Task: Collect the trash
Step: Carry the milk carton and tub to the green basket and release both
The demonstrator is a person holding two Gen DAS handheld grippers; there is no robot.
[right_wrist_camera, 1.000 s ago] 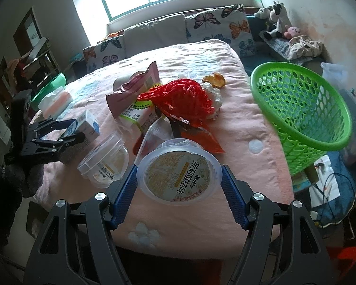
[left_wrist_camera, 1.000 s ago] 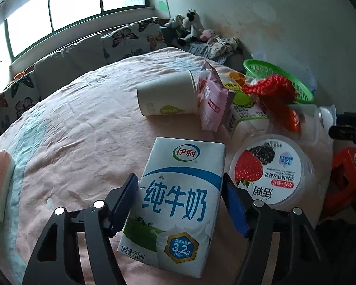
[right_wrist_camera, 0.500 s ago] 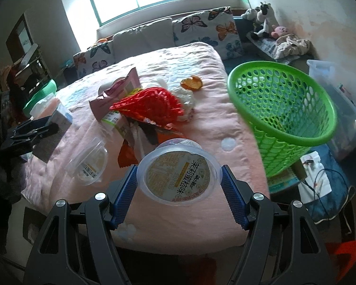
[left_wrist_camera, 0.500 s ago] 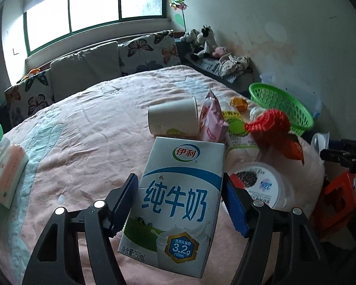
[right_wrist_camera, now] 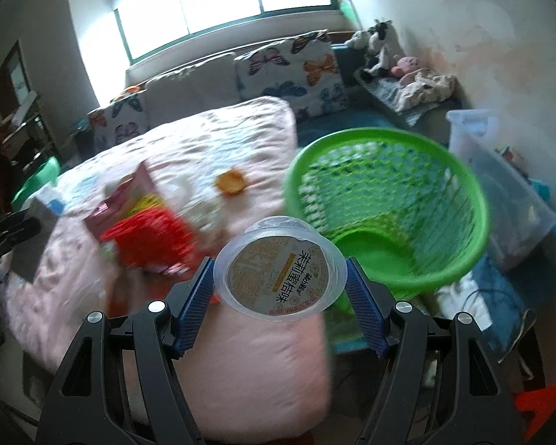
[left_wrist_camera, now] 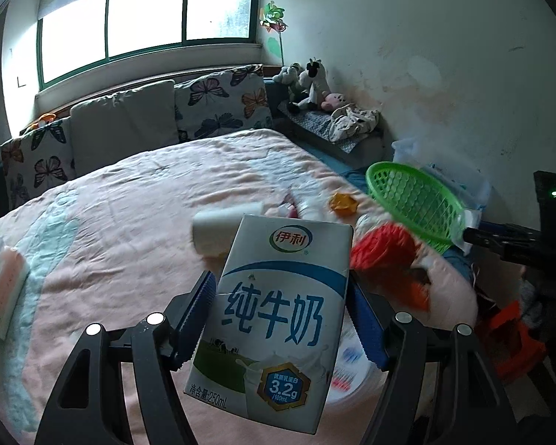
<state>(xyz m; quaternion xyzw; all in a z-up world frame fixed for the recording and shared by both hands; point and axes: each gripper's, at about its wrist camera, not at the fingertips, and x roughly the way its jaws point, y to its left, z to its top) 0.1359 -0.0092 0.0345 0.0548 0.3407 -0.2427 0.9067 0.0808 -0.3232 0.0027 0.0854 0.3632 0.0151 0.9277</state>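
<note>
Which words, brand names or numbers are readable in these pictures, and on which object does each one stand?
"伊利": white and blue milk carton, top logo, in the left gripper.
"纯牛奶": carton front.
"3.2g /100mL": carton badge.
"净含量:250mL": carton bottom edge.
"茉莉蜜桔味": round clear plastic cup, on its lid, in the right gripper.
Smaller lid print: too blurred.

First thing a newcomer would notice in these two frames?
The milk carton fills the left view, clamped between the left tongs. In the right view, the right tongs hold a round plastic cup beside the bright green basket off the bed's edge.
</note>
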